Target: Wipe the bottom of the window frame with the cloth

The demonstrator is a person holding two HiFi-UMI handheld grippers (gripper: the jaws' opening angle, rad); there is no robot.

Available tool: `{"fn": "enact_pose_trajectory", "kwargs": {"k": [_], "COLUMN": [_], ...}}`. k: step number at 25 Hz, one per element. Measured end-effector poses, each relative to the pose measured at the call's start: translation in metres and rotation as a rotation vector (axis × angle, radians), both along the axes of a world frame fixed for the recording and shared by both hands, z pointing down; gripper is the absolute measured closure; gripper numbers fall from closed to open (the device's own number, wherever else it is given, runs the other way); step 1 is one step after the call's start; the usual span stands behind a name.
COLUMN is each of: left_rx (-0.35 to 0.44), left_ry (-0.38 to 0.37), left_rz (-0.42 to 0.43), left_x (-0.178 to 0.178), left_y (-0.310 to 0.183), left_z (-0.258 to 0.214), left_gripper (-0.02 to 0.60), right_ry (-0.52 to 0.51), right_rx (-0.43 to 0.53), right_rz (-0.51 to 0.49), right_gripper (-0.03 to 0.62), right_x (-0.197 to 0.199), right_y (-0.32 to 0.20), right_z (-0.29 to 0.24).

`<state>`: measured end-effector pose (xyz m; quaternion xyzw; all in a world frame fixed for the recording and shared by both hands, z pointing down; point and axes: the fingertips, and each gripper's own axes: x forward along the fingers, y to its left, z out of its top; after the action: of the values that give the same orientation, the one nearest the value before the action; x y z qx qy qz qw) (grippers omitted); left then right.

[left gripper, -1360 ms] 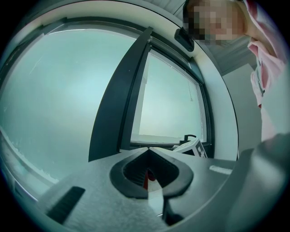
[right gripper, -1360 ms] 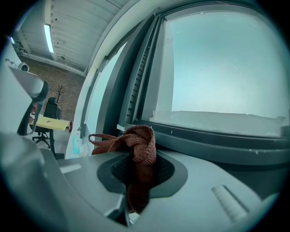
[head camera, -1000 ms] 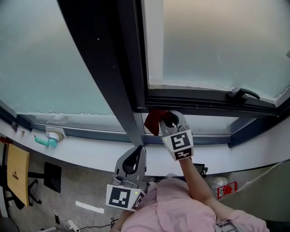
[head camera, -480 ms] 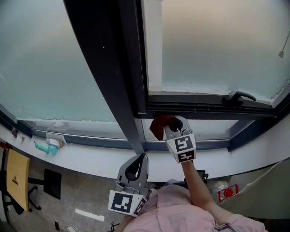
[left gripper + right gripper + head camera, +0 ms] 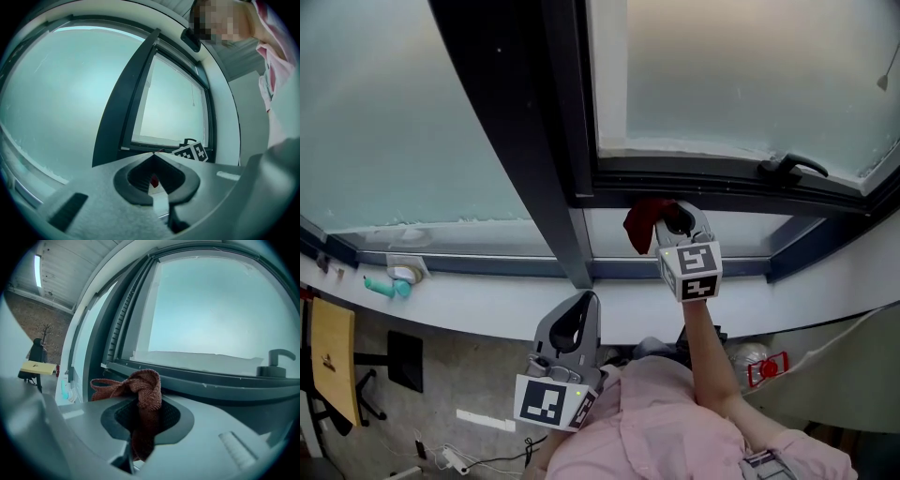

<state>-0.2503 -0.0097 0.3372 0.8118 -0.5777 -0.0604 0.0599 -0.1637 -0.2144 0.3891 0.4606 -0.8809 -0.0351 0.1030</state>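
My right gripper point(image 5: 673, 217) is shut on a rust-red cloth point(image 5: 644, 221), which bunches past the jaw tips in the right gripper view point(image 5: 143, 389). It sits just below the dark bottom rail of the window frame point(image 5: 712, 186), which crosses the right gripper view point(image 5: 201, 377) close ahead of the cloth. I cannot tell whether the cloth touches the rail. My left gripper point(image 5: 578, 323) hangs low near the person's chest, jaws shut and empty; its tips point(image 5: 153, 156) meet in its own view.
A dark mullion point(image 5: 520, 131) slants down left of the cloth. A black window handle point(image 5: 792, 165) lies on the frame to the right. A white sill point(image 5: 487, 305) runs below, with a teal object point(image 5: 382, 287) at far left. Floor with a yellow chair point(image 5: 333, 352) lies beneath.
The right gripper with the cloth has slid to the right along the underside of the frame and a little upward. The left gripper has stayed low.
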Motion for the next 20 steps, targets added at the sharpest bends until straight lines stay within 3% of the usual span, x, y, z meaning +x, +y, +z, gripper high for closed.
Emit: {"fn": "enact_pose_trajectory", "kwargs": {"k": [6, 20], "left_rx": [0.033, -0.008], "left_ry": [-0.005, -0.001], "left_rz": [-0.001, -0.001], "left_x": [0.004, 0.019], "left_y": [0.002, 0.006], "left_z": [-0.006, 0.006], "left_gripper": [0.586, 0.586], "right_ry": [0.003, -0.017], "right_rx": [-0.001, -0.004], "right_rz": [-0.007, 0.006], "right_gripper": [0.530, 0.530], "right_x": [0.005, 0.024], "right_y": [-0.007, -0.004], "right_z": [-0.004, 0.003]}}
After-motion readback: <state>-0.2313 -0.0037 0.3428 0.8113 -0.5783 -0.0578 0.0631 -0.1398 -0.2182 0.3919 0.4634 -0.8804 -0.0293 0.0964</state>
